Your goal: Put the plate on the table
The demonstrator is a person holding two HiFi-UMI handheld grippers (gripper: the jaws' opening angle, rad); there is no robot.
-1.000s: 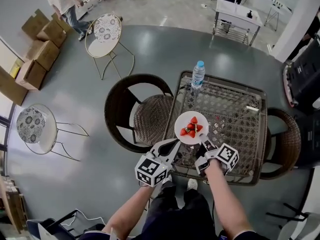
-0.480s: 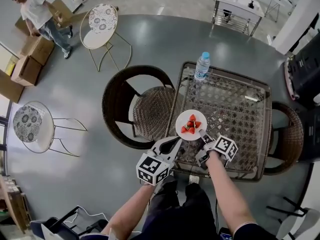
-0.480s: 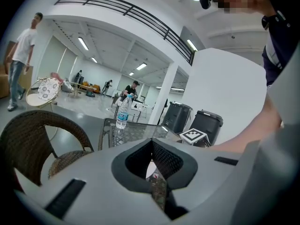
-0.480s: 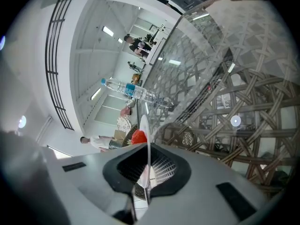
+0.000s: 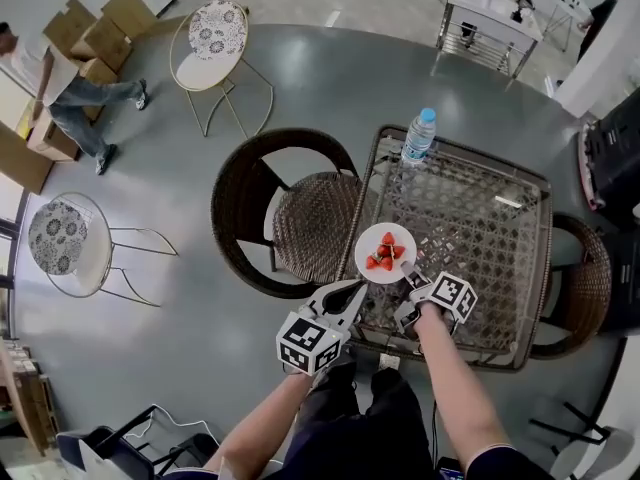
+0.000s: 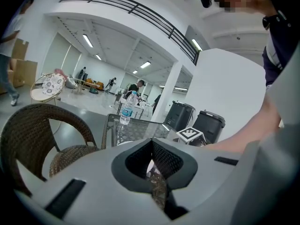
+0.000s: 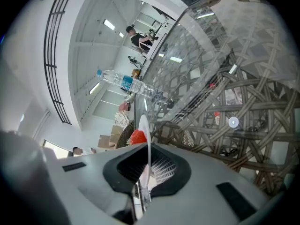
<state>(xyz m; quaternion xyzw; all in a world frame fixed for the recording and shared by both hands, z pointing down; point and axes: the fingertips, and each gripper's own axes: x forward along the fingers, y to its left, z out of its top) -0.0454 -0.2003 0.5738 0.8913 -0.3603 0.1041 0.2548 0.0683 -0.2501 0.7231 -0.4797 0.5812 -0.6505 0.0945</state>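
A white plate [image 5: 386, 253] with several strawberries [image 5: 384, 257] hovers over the front left part of the glass-topped wicker table [image 5: 470, 218]. My right gripper [image 5: 409, 275] is shut on the plate's near rim. In the right gripper view the plate [image 7: 144, 135] shows edge-on between the jaws, with a strawberry [image 7: 137, 137] beside it. My left gripper [image 5: 350, 291] hangs just left of the plate, beyond the table's front left corner, jaws together with nothing in them. In the left gripper view its jaws [image 6: 152, 141] meet at the tips.
A water bottle [image 5: 419, 136] stands at the table's far left corner. Brown wicker chairs sit at the table's left [image 5: 290, 218] and right [image 5: 575, 278]. Two metal chairs [image 5: 215, 38] and cardboard boxes [image 5: 85, 28] are farther left, where a person [image 5: 55, 83] bends.
The plate and both grippers stay almost in place over the table's front left. The person at the back left has walked down toward the boxes.
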